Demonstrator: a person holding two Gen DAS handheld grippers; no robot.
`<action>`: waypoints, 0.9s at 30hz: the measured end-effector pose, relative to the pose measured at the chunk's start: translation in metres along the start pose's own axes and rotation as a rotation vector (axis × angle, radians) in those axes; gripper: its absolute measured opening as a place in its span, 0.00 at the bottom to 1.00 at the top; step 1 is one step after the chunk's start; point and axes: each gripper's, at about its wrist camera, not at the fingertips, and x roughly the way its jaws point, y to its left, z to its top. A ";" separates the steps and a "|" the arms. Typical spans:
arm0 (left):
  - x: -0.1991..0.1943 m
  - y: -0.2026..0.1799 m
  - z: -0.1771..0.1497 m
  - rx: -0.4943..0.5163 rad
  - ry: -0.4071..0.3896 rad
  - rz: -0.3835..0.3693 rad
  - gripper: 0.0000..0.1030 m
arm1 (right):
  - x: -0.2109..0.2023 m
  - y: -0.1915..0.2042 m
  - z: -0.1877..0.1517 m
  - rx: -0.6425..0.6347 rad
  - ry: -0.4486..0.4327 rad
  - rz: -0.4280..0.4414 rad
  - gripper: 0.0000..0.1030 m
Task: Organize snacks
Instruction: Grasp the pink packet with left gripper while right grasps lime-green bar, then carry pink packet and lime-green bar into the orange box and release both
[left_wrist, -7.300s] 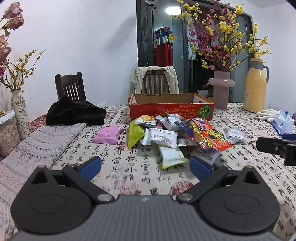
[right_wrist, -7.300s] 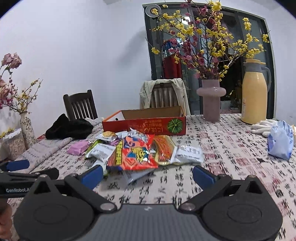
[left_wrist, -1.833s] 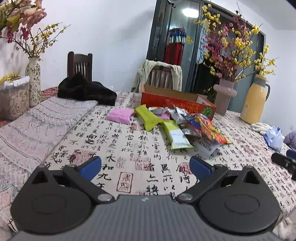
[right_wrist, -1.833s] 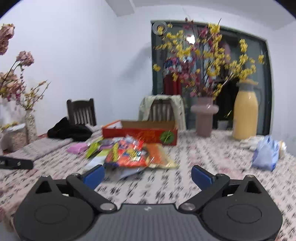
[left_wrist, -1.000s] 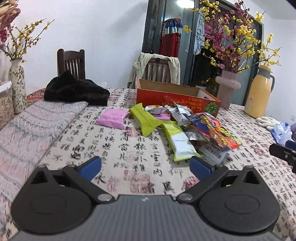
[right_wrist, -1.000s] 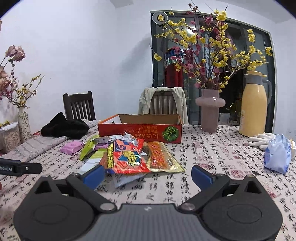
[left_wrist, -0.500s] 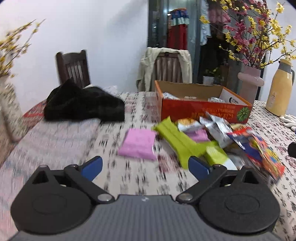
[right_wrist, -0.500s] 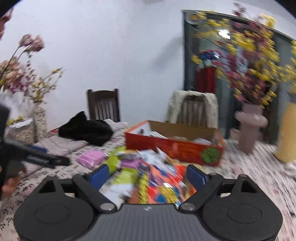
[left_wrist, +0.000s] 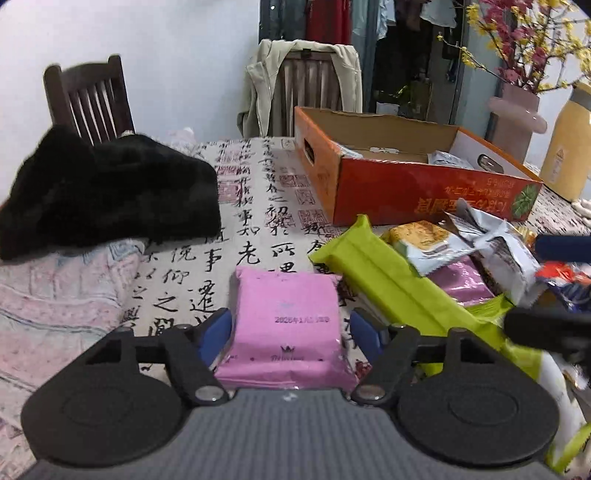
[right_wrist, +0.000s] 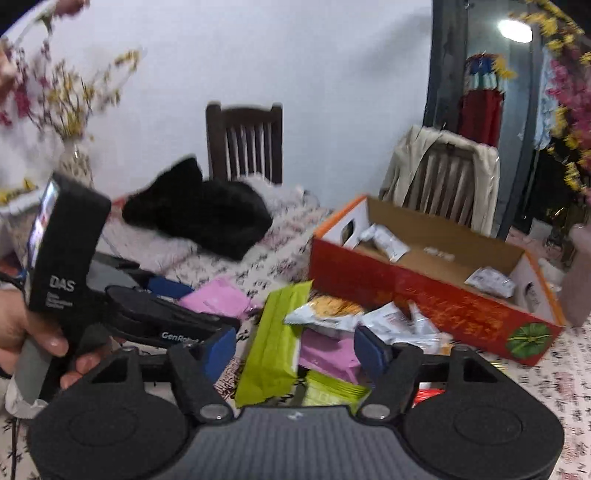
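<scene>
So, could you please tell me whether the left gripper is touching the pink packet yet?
Cannot tell. In the left wrist view the left gripper straddles the pink packet, its jaws just closing; neither a gap nor contact shows plainly.

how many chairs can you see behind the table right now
2. A dark wooden chair stands at the far left behind the black garment; a second chair, draped with a beige jacket, stands behind the orange box. Others may be out of view.

White wall (left_wrist: 177, 44), 2 wooden chairs (left_wrist: 88, 99), ceiling light (right_wrist: 515, 26).
</scene>
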 end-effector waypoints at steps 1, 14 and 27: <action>0.002 0.003 -0.001 -0.013 0.001 -0.001 0.61 | 0.008 0.002 0.000 0.005 0.017 0.000 0.62; -0.093 0.027 -0.019 -0.093 -0.141 0.115 0.61 | 0.089 0.041 0.001 -0.117 0.115 -0.055 0.42; -0.158 -0.033 -0.043 -0.162 -0.206 0.039 0.61 | -0.072 0.006 -0.025 0.028 -0.053 0.099 0.31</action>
